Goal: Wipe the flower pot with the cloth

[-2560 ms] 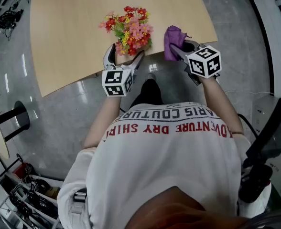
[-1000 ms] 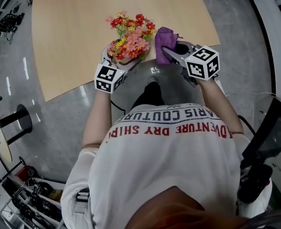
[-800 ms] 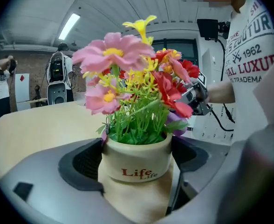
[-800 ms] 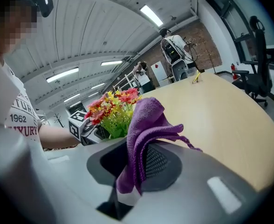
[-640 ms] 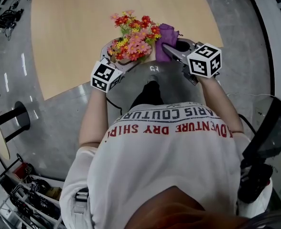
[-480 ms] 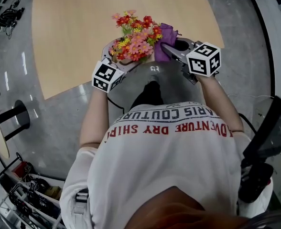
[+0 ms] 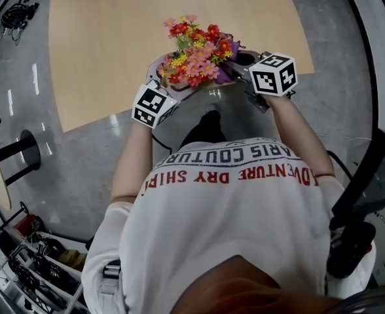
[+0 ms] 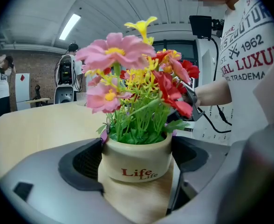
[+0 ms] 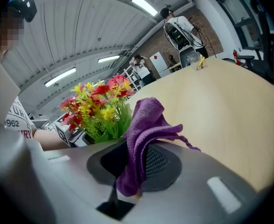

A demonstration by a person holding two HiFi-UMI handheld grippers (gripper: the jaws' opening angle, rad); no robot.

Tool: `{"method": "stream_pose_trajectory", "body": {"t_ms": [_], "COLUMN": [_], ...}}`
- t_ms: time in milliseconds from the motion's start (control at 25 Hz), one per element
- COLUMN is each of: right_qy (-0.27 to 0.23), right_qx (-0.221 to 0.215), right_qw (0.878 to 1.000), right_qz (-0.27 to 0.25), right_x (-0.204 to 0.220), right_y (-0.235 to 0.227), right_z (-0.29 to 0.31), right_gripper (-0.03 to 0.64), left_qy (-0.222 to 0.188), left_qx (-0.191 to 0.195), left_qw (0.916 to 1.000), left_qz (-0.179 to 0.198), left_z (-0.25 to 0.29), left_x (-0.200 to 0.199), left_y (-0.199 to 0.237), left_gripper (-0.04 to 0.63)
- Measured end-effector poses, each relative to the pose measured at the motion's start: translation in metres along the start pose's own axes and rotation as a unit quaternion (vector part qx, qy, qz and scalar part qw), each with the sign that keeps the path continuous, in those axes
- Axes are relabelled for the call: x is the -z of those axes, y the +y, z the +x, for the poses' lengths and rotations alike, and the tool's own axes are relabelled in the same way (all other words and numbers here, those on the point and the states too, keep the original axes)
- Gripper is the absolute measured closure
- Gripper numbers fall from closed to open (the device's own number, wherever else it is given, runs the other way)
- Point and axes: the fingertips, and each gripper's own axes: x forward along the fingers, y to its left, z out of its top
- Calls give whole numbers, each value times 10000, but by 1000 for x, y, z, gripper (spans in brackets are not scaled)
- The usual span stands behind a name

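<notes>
Left claw (image 8: 136,164) pinches the stiff, probably fragile flower pot (image 8: 133,154) by its sides; right claw (image 9: 131,172), just beside the pot, clamps the limp cloth (image 9: 145,125).

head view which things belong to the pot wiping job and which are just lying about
Job: flower pot in the left tongs; purple cloth in the right tongs.
Lying about: round black stand base; cable clutter on the floor.

wooden table (image 7: 114,51) | grey floor (image 7: 68,175) (glossy) | black stand (image 7: 12,150) | tangled cables (image 7: 42,270)
</notes>
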Motion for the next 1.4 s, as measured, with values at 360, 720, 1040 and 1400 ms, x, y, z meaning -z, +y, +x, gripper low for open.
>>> {"method": "stream_pose_trajectory", "body": {"t_ms": [360,720,1040,1400], "right_qy": [1254,742,223,194], "right_qx": [775,847,941,1093], "right_qw": [9887,9936,9952,9935], "right_qz": [-260,15,180,269], "right_x": [31,26,50,97], "right_y": [-29,-28,-7,12], "right_z": [26,0,-63,-107], "right_gripper": [574,572,572,572], "left_qy": [98,356,-245,52], "left_qx": [116,-39,-1500,-3310], "left_qw": [9999,9993,9817,9268], "left_qz": [59,-124,-1146,-1772], "left_z": [-1,-10,-23,-12], "left_x": [6,3,2,25], "left_y": [4,7,-26,-24], "left_gripper": [117,117,115,115]}}
